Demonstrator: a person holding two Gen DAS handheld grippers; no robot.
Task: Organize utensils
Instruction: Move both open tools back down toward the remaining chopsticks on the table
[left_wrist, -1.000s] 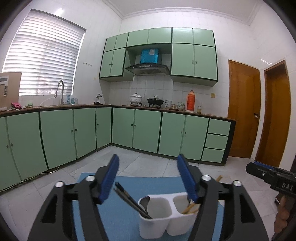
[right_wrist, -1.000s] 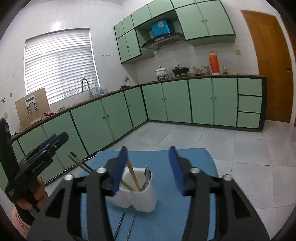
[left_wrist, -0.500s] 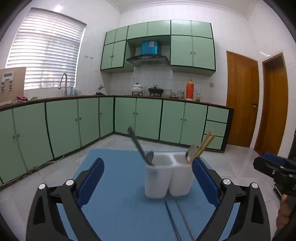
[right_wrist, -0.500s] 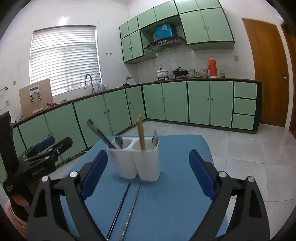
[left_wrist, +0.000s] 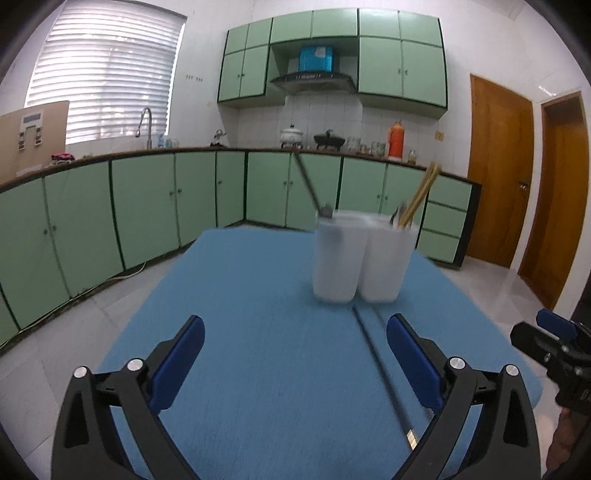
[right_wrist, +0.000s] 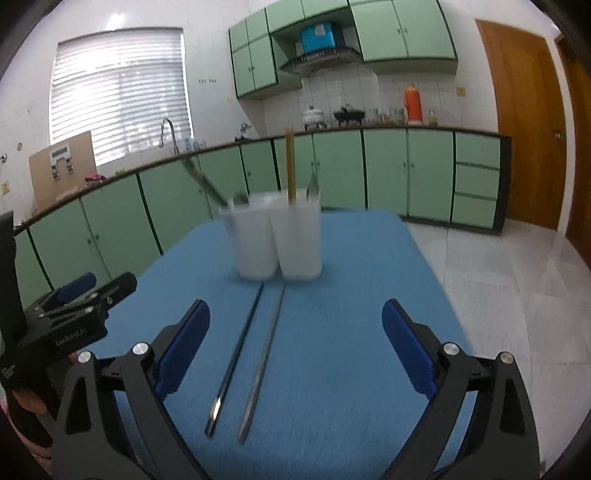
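A white two-compartment holder (left_wrist: 354, 258) (right_wrist: 277, 240) stands on the blue mat (left_wrist: 258, 295) (right_wrist: 351, 295). Its left cup holds a dark-handled utensil (left_wrist: 306, 181); its right cup holds wooden chopsticks (left_wrist: 421, 195) (right_wrist: 290, 162) and a spoon. Two metal chopsticks (right_wrist: 236, 354) (left_wrist: 380, 369) lie flat on the mat, short of the holder. My left gripper (left_wrist: 295, 362) is open and empty, with the metal chopsticks just inside its right finger. The jaws of my right gripper (right_wrist: 295, 347) are opening with nothing held; the metal chopsticks lie on the mat below, left of centre.
Green floor cabinets (left_wrist: 147, 206) run along the left and far walls under a counter with a sink tap (left_wrist: 146, 122), pots and a red flask (left_wrist: 396, 138). Two wooden doors (left_wrist: 498, 166) stand at the right. White tiled floor surrounds the mat's table.
Both grippers dropped lower and drew back from the holder, and their jaws spread wide. The holder now stands ahead of the fingers, and the metal chopsticks on the mat came into view.
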